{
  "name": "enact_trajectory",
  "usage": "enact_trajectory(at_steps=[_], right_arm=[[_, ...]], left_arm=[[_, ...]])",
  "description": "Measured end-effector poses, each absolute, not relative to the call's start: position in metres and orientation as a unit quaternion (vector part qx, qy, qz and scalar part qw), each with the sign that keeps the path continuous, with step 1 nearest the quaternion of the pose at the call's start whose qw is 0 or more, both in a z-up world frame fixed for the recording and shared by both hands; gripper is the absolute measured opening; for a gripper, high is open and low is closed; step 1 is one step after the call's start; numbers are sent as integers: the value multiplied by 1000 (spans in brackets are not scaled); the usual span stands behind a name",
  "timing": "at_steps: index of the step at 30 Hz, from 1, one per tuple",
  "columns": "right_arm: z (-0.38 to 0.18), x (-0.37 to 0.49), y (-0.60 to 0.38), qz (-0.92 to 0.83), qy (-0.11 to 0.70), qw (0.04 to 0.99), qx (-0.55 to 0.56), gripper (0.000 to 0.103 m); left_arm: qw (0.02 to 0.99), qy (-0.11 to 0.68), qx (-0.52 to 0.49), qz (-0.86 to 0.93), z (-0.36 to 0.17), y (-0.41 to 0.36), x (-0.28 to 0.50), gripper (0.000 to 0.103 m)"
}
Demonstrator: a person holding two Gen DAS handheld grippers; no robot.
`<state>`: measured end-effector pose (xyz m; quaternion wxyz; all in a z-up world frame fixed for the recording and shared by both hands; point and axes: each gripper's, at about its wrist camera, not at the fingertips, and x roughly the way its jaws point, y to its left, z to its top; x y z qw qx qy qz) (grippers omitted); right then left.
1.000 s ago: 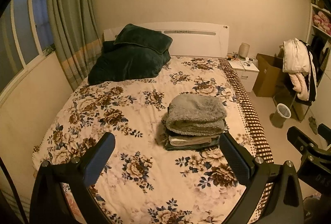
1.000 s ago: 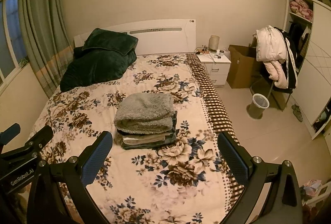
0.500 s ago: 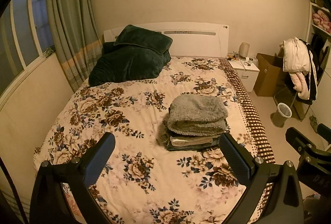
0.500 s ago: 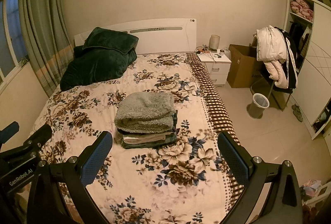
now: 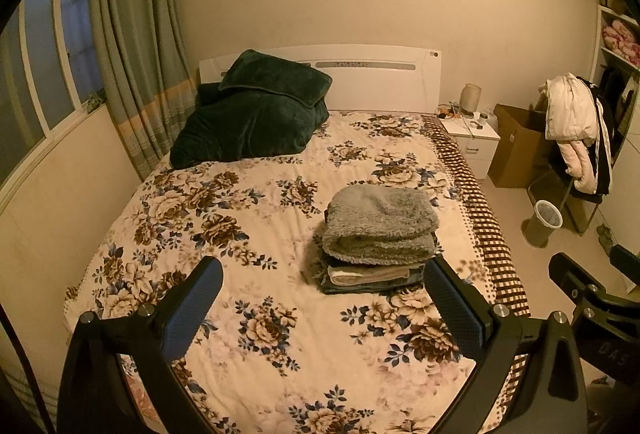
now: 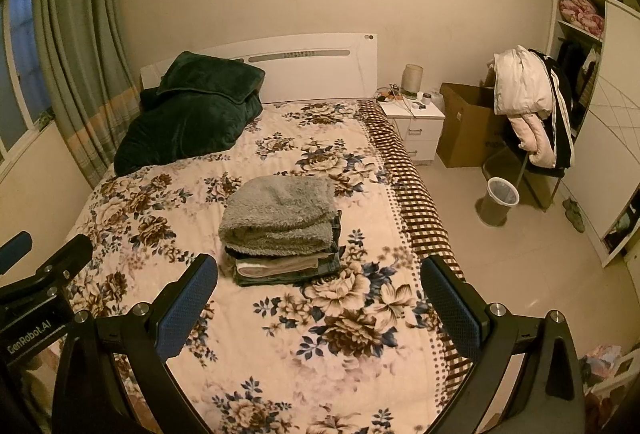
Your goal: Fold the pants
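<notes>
A stack of folded pants (image 5: 376, 262) lies on the floral bedspread (image 5: 248, 226), with a fluffy grey pair (image 5: 380, 222) on top. It also shows in the right wrist view (image 6: 284, 234). My left gripper (image 5: 320, 298) is open and empty, held above the foot of the bed, short of the stack. My right gripper (image 6: 320, 294) is open and empty, also back from the stack. Each gripper shows at the edge of the other's view: the right one (image 5: 592, 294) and the left one (image 6: 36, 270).
A dark green blanket and pillow (image 5: 256, 113) lie at the headboard. A white nightstand (image 6: 414, 125), a cardboard box (image 6: 468, 121), a chair with jackets (image 6: 528, 105) and a bin (image 6: 498, 199) stand right of the bed. Curtains (image 5: 136, 45) hang at left.
Both grippers have drawn back very slightly from the bed. The stack of pants has not moved.
</notes>
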<state>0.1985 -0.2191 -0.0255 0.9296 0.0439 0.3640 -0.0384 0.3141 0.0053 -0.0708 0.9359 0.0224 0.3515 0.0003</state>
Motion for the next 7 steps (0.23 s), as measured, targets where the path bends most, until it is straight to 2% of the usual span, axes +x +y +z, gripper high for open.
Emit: enact_trajectory(at_steps=[7], right_arm=[[-29,196,-224,-39,366,929,46,103]], left_arm=[[939,344,21,0,-64,2,316,103]])
